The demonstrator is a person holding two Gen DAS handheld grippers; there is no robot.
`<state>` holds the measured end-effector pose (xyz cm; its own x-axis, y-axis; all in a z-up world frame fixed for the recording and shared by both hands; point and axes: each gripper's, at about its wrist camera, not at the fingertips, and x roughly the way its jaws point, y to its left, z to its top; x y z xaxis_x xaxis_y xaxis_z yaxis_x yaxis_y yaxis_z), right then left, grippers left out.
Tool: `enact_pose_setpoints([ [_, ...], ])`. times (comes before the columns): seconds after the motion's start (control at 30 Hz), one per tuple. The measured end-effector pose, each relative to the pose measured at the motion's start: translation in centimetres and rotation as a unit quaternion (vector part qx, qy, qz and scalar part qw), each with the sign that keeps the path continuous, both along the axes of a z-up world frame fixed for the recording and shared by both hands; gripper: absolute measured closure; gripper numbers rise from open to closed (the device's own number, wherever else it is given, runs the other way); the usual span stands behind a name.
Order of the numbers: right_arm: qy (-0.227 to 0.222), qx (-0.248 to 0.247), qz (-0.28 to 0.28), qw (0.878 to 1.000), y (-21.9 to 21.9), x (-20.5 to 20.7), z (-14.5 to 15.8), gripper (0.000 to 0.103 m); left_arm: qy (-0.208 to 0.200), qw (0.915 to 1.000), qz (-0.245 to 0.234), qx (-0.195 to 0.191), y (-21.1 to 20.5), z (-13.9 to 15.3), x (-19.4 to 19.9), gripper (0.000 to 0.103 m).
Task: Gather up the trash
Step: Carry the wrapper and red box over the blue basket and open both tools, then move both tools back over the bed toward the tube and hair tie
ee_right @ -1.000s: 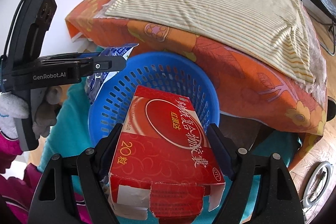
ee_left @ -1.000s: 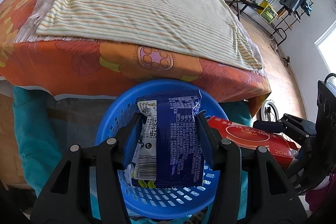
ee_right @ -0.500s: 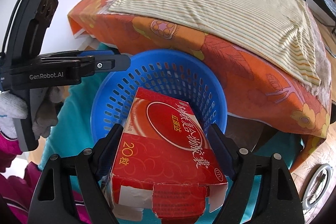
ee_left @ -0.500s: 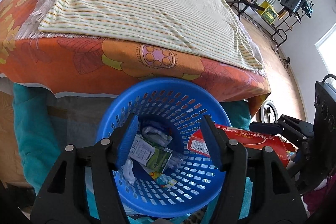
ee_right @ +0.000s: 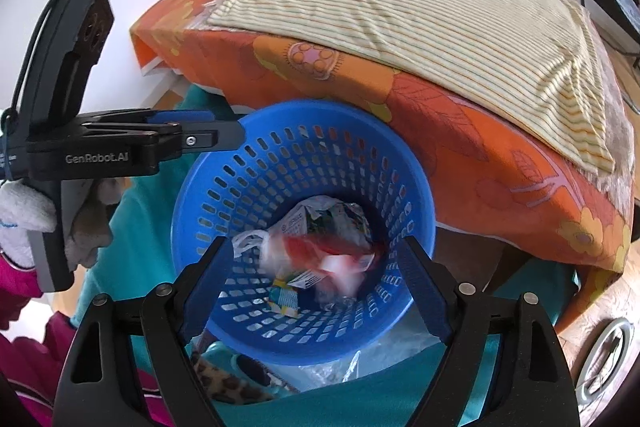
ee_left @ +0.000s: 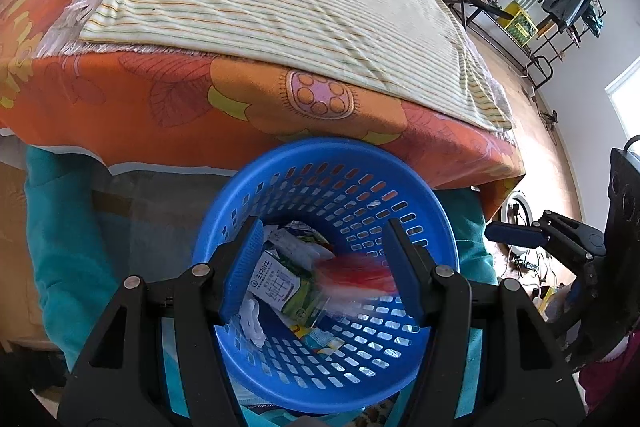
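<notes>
"genrobot.ai" on left gripper [ee_right: 224,137], blurred red box [ee_left: 354,273] in blue basket [ee_left: 336,155]

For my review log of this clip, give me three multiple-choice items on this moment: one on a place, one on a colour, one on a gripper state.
1. Where is the red box?
A. On the bed
B. Inside the basket
C. Between the right gripper's pads

2. What colour is the basket?
A. Blue
B. Green
C. White

3. How does the right gripper stand?
A. Shut on the box
B. Shut on nothing
C. Open, holding nothing

Key: 1 B, the box shows as a red blur among the trash in the basket. 2 A, its perforated wall is blue in both views. 3 C, its pads stand wide apart, clear of the box.
</notes>
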<state>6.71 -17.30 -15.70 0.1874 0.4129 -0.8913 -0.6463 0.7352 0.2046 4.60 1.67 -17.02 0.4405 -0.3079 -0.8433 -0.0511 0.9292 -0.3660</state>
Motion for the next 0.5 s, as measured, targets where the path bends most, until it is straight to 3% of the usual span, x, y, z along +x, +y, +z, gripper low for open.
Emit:
enact_pose_setpoints([
  [0.5,-0.019,0.025,-0.028,0.999,0.2,1.0,1.4,0.019,-0.012,0.9997,0.020,-0.001,2.0,0.7,0.8,0.040],
])
